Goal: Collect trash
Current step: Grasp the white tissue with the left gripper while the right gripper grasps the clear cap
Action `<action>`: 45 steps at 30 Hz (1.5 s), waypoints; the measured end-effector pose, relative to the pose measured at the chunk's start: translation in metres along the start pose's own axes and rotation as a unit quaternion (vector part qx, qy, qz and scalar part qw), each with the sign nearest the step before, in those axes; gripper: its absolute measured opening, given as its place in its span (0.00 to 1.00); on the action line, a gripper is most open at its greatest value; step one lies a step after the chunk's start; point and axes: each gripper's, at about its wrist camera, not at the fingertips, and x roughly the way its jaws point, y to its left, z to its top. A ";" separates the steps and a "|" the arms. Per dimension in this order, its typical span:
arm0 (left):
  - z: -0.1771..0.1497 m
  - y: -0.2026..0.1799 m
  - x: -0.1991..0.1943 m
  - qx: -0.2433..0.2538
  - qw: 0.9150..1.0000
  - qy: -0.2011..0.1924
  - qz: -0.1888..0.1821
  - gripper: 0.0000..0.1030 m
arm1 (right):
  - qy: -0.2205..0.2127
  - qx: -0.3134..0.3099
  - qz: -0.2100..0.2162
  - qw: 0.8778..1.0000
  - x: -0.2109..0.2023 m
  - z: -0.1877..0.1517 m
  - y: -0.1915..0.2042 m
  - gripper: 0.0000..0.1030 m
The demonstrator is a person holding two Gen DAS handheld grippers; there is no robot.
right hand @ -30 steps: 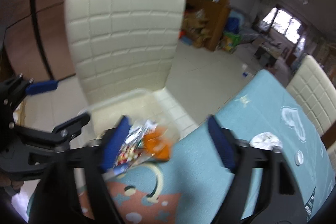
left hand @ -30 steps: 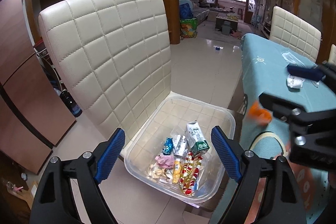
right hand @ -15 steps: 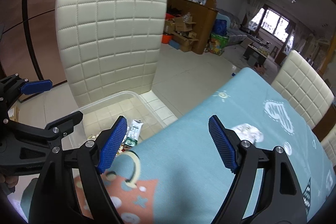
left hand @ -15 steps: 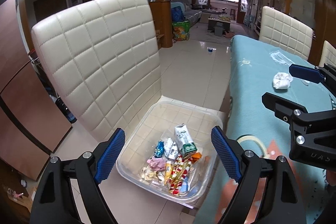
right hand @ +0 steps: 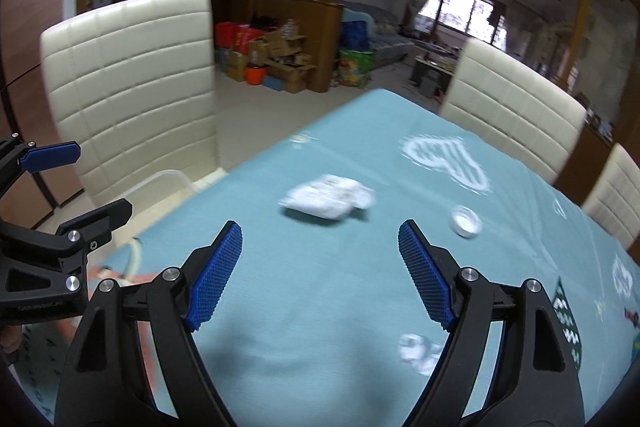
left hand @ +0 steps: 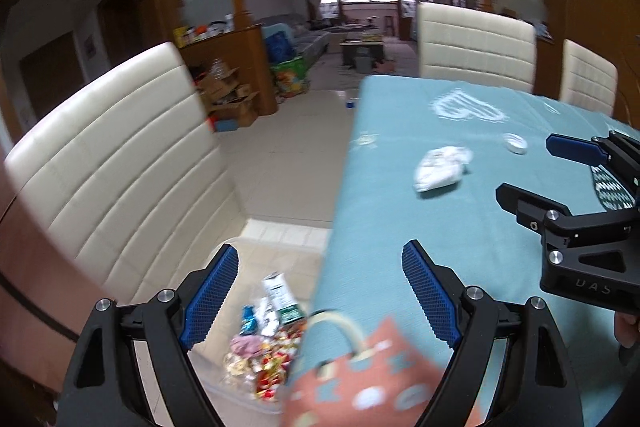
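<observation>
Right gripper (right hand: 318,267) stood open and empty, low centre of its own view, pointed down at the blue desk (right hand: 320,327). Left gripper (left hand: 316,295) also open, nothing between its pads; it straddled the desk's near edge, with the clear bin (left hand: 240,393) showing below, lower left of that frame.

Progress, judged: partly done. Bin already held a heap of bright wrappers (left hand: 260,355) and a small green-and-white carton (left hand: 280,297). Bin sat on the seat of a cream chair (left hand: 120,167) just beside the desk.

Left to collect, as far as visible: a crumpled white wrapper (right hand: 328,197), mid-frame in the right view, ahead of the open right gripper and apart from it; a small round white lid (right hand: 466,221) to its right; a smaller white scrap (right hand: 416,349), lower right, near the right finger.

White wrapper looked soft, flattened, creased, faintly printed; blurred, so print unreadable. Probably light and easily crushed.
</observation>
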 end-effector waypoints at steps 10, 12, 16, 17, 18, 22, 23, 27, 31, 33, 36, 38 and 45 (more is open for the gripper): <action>0.035 -0.075 0.038 0.052 0.999 -0.005 -0.001 0.80 | 0.023 0.057 -0.018 0.998 0.022 -0.024 -0.082 0.78; 0.042 -0.080 0.048 0.046 0.999 -0.003 -0.004 0.80 | 0.026 0.060 -0.021 0.998 0.029 -0.025 -0.093 0.78; 0.056 -0.095 0.075 0.040 0.999 0.020 -0.015 0.80 | 0.034 0.078 -0.022 0.996 0.049 -0.023 -0.120 0.78; 0.058 -0.099 0.079 0.045 0.999 0.021 -0.014 0.80 | 0.039 0.084 -0.020 0.996 0.055 -0.022 -0.126 0.78; 0.060 -0.104 0.083 0.051 0.998 0.020 -0.011 0.80 | 0.045 0.092 -0.016 0.995 0.064 -0.021 -0.133 0.78; 0.064 -0.116 0.103 0.065 0.997 0.034 -0.005 0.80 | 0.066 0.104 -0.015 0.992 0.090 -0.017 -0.146 0.78; 0.063 -0.118 0.108 0.069 0.997 0.040 -0.003 0.80 | 0.069 0.105 -0.018 0.992 0.096 -0.016 -0.148 0.78; 0.063 -0.122 0.128 0.082 0.995 0.057 0.003 0.80 | 0.080 0.118 -0.016 0.990 0.113 -0.012 -0.156 0.78; 0.066 -0.116 0.143 0.063 0.995 0.074 -0.006 0.80 | 0.099 0.137 -0.006 0.986 0.128 -0.011 -0.163 0.77; 0.067 -0.112 0.149 0.050 0.995 0.082 -0.013 0.80 | 0.102 0.146 -0.001 0.984 0.132 -0.010 -0.167 0.75; 0.066 -0.106 0.154 0.029 0.995 0.088 -0.026 0.80 | 0.108 0.148 0.001 0.983 0.137 -0.008 -0.168 0.68; 0.066 -0.106 0.156 0.027 0.995 0.089 -0.029 0.80 | 0.108 0.145 -0.002 0.984 0.138 -0.007 -0.168 0.62; 0.065 -0.110 0.153 0.019 0.995 0.087 -0.050 0.58 | 0.103 0.136 0.001 0.985 0.135 -0.007 -0.166 0.40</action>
